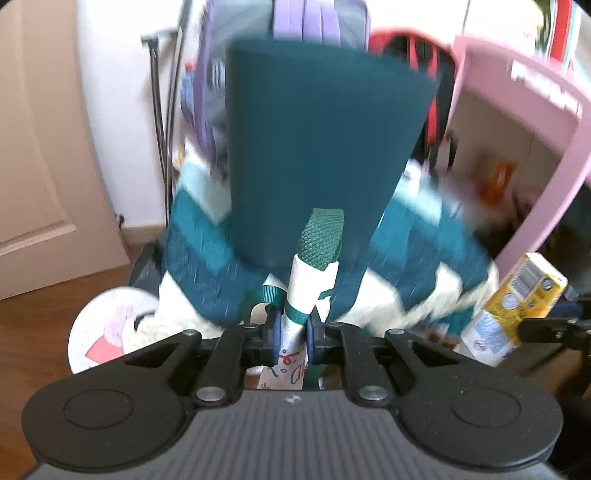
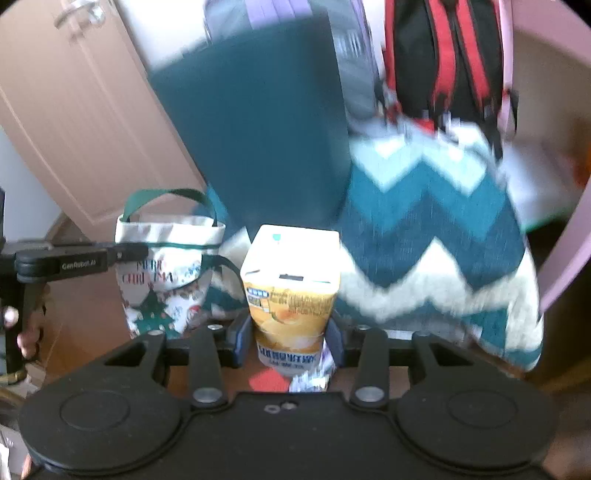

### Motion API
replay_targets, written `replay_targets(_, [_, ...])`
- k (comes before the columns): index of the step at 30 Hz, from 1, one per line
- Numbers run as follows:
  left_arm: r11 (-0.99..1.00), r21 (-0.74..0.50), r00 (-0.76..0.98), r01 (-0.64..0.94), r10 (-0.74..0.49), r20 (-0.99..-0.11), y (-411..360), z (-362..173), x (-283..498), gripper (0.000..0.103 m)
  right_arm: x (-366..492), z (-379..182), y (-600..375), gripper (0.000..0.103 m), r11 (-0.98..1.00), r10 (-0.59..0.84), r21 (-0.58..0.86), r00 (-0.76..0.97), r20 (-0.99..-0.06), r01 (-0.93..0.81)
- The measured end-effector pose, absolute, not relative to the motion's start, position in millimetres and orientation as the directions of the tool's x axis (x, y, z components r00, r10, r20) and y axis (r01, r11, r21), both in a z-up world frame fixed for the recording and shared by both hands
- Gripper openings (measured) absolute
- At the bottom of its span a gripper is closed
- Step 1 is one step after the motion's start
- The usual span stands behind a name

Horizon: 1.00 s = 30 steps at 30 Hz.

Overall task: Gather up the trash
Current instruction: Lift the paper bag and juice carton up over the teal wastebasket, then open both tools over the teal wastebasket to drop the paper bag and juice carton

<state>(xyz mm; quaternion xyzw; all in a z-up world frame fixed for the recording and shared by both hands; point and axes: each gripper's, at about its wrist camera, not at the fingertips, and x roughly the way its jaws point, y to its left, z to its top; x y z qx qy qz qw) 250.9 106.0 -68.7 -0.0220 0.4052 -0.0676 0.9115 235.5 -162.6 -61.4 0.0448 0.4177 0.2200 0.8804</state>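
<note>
My left gripper (image 1: 291,332) is shut on the rim of a small white Christmas tote bag (image 2: 166,273), pinching the fabric where its green strap (image 1: 321,236) is sewn on. The bag hangs from that grip, its mouth open upward in the right wrist view. My right gripper (image 2: 288,339) is shut on a yellow juice carton (image 2: 291,295), which stands upright between the blue pads. From the left wrist view the same carton (image 1: 517,295) shows at the right, beside the bag. The picture is blurred by motion.
A teal chair back (image 1: 314,147) with a teal-and-white chevron blanket (image 2: 436,240) stands right ahead. Purple (image 1: 306,22) and red-black (image 2: 443,55) backpacks hang behind it. A pink frame (image 1: 554,147) is on the right and a door (image 2: 74,110) on the left. A round white item (image 1: 107,332) lies on the wooden floor.
</note>
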Motion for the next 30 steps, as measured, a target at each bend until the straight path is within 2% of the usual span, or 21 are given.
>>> replay_targets(4, [0.991, -0.112, 0.728, 0.074, -0.130, -0.673, 97, -10, 247, 0.013, 238, -7, -163, 0.041, 0.892, 0.432, 0.208, 0.623, -0.652, -0.401])
replay_targets(12, [0.997, -0.047, 0.845, 0.060, -0.076, -0.530, 67, 104, 257, 0.013, 259, 89, -147, 0.040, 0.884, 0.434, 0.090, 0.733, -0.524, -0.459])
replay_targets(20, [1.000, 0.011, 0.913, 0.020, -0.013, -0.408, 49, 189, 302, 0.013, 302, 138, -125, 0.040, 0.889, 0.421, 0.031, 0.787, -0.451, -0.457])
replay_targets(24, [0.999, 0.039, 0.918, 0.013, 0.003, -0.398, 43, 200, 329, 0.013, 330, 138, -112, 0.040, 0.893, 0.409, 0.020, 0.791, -0.454, -0.450])
replay_targets(30, [0.997, 0.078, 0.890, 0.021, 0.016, -0.455, 38, 161, 377, 0.013, 366, 113, -95, 0.041, 0.891, 0.401, 0.023, 0.763, -0.507, -0.453])
